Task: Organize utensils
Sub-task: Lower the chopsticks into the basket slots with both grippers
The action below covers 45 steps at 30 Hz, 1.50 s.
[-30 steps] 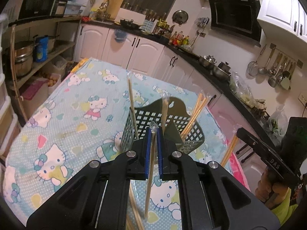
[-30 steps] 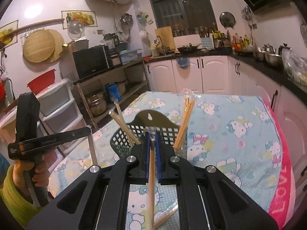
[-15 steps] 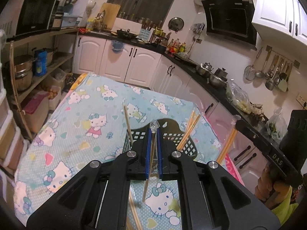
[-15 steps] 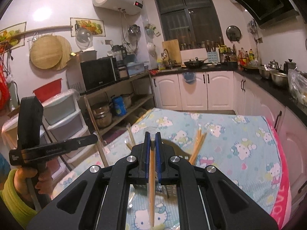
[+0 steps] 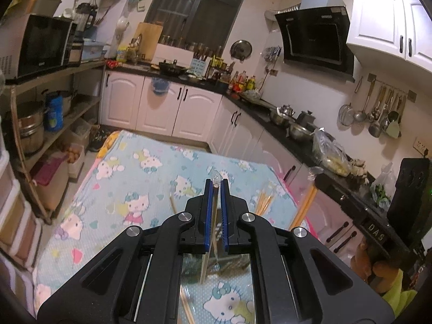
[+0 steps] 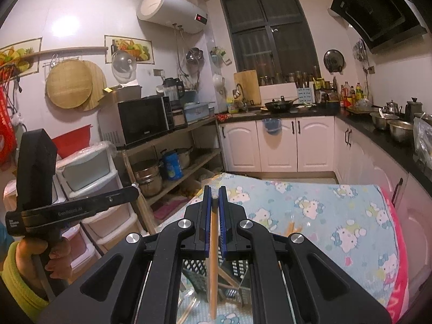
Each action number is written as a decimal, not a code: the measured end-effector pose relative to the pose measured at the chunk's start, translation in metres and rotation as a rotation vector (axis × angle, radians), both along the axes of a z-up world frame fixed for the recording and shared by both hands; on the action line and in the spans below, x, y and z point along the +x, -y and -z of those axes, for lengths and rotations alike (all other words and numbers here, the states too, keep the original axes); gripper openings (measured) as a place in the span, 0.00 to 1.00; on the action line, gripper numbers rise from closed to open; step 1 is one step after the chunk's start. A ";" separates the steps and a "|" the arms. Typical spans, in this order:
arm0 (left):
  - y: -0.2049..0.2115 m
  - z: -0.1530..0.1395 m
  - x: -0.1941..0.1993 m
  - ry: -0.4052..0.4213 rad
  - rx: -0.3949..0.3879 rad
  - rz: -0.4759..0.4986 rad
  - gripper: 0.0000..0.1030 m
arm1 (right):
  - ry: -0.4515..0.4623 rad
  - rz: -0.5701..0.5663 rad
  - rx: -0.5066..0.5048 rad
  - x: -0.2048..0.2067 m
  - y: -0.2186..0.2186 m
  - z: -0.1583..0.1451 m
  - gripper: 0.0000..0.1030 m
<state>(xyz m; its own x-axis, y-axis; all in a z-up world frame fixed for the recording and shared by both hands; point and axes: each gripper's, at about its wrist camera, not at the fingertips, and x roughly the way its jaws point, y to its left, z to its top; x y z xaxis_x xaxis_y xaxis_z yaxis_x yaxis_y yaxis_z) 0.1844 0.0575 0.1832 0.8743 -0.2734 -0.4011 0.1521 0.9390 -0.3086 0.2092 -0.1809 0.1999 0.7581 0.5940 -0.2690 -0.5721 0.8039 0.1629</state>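
My left gripper is shut on a plastic-wrapped pair of wooden chopsticks that hangs down between its blue pads. My right gripper is shut on another pair of wooden chopsticks, held upright. The dark perforated utensil basket sits below the grippers on the table, mostly hidden behind them. Several wrapped chopsticks stick up out of it. The right gripper shows at the right edge of the left wrist view; the left gripper's handle shows at the left of the right wrist view.
The table carries a light-blue Hello Kitty cloth. More loose chopsticks lie on it under the left gripper. Open shelves with pots stand to the left; white cabinets and a dark counter run behind and to the right.
Both grippers have risen with their chopsticks. The basket has dropped from plain view ahead to below and behind the gripper bodies, and more of the kitchen shows.
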 end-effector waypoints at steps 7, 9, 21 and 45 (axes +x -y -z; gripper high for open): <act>-0.001 -0.018 0.014 0.046 0.003 -0.001 0.01 | 0.023 0.024 0.005 0.015 -0.006 -0.011 0.05; -0.001 -0.019 0.018 0.048 0.005 -0.004 0.01 | 0.029 0.033 0.000 0.019 -0.008 -0.013 0.05; -0.002 -0.006 0.049 0.049 0.016 -0.031 0.01 | 0.060 0.070 -0.017 0.053 -0.026 -0.011 0.06; -0.001 0.062 0.065 -0.040 -0.027 -0.018 0.01 | 0.113 0.102 -0.030 0.081 -0.036 0.039 0.06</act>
